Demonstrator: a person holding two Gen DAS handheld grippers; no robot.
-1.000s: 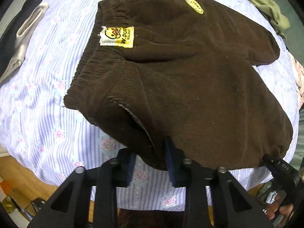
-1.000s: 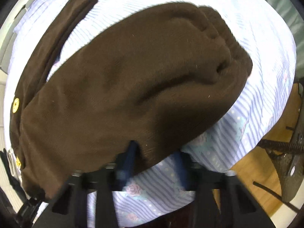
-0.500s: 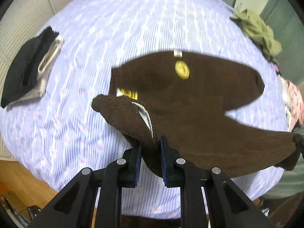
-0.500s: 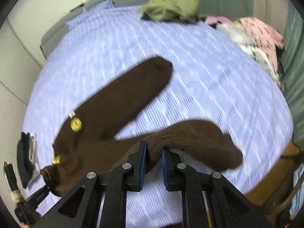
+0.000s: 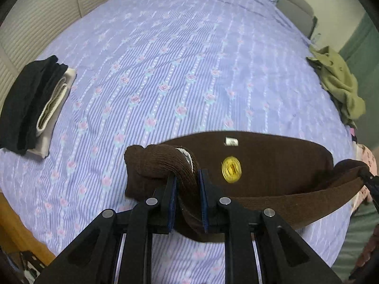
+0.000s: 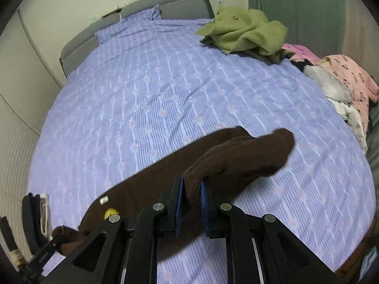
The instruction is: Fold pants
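The brown corduroy pants (image 5: pixel 272 165) hang lifted over the near part of the bed, with a yellow round patch (image 5: pixel 231 169) and a small white tag facing up. My left gripper (image 5: pixel 187 182) is shut on the waistband end, which bunches over the left finger. My right gripper (image 6: pixel 191 189) is shut on the leg-cuff end of the pants (image 6: pixel 236 161); the cuffs stick out to the right past the fingers. The stretched fabric runs between the two grippers. The right gripper's tip shows at the right edge of the left wrist view (image 5: pixel 369 179).
The bed has a lilac striped floral sheet (image 5: pixel 177 59). A folded black and beige stack (image 5: pixel 35 101) lies at the left. An olive garment (image 6: pixel 244 30) and pink and white clothes (image 6: pixel 343 80) are piled at the right. A grey headboard (image 6: pixel 132 21) stands far back.
Both grippers closed on the pants' near edge, then lifted and carried it away from the bed's near edge. The pants went from lying flat to hanging taut between the grippers.
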